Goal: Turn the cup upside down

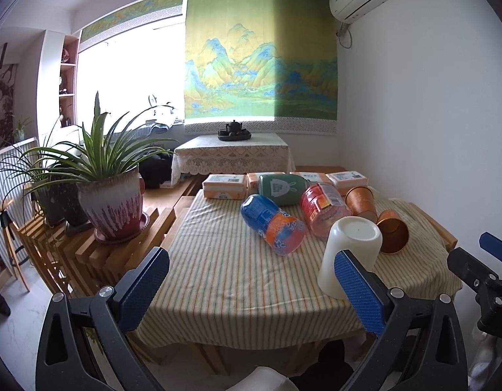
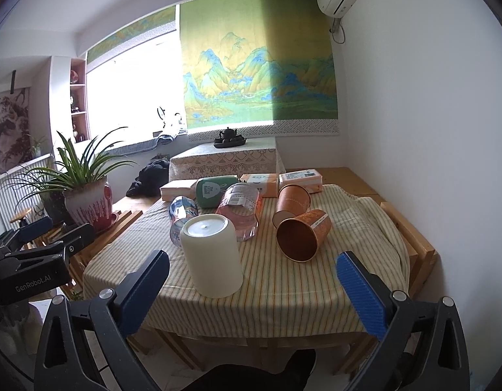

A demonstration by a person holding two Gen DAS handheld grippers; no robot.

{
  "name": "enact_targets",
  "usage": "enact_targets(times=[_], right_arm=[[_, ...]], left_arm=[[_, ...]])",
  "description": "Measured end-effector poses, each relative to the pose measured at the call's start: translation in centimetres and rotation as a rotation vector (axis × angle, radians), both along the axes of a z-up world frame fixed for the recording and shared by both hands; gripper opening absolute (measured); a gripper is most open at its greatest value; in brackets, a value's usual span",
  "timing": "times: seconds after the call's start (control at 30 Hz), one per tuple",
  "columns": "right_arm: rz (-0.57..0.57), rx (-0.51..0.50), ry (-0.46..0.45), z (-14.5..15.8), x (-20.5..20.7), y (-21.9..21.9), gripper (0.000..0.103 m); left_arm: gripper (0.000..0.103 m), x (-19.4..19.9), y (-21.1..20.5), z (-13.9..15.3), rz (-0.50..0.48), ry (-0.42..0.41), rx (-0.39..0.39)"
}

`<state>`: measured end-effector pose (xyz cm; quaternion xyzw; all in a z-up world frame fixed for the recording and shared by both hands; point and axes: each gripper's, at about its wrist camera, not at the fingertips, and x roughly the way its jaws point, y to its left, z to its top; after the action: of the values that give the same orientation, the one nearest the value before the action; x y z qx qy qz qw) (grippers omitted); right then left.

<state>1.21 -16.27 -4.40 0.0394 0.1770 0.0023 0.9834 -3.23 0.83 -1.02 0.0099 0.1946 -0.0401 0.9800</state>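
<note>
A white cup (image 1: 348, 251) (image 2: 212, 254) stands upside down, base up, on the striped tablecloth (image 1: 234, 277) near the table's front edge. My left gripper (image 1: 251, 293) is open and empty, back from the table; its right finger overlaps the cup's lower side in the left wrist view. My right gripper (image 2: 251, 290) is open and empty, also back from the front edge, with the cup ahead and left of centre. The right gripper shows at the right edge of the left wrist view (image 1: 492, 260); the left gripper shows at the left edge of the right wrist view (image 2: 39, 247).
Behind the white cup lie a blue-orange cup (image 1: 273, 228), a clear pink-red cup (image 2: 241, 211), a green cup (image 2: 215, 190) and two copper cups (image 2: 303, 234) (image 2: 291, 203), all on their sides. Packets (image 1: 225, 185) line the far edge. Potted plants (image 1: 111, 205) stand on a wooden rack to the left.
</note>
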Motion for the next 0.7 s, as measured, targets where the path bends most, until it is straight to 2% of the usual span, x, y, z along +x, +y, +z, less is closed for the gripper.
enact_targets(times=[0.7], right_arm=[[-0.034, -0.001, -0.020, -0.22, -0.14, 0.22, 0.102]], left_arm=[[0.103, 0.10, 0.22, -1.03, 0.005, 0.028, -0.017]])
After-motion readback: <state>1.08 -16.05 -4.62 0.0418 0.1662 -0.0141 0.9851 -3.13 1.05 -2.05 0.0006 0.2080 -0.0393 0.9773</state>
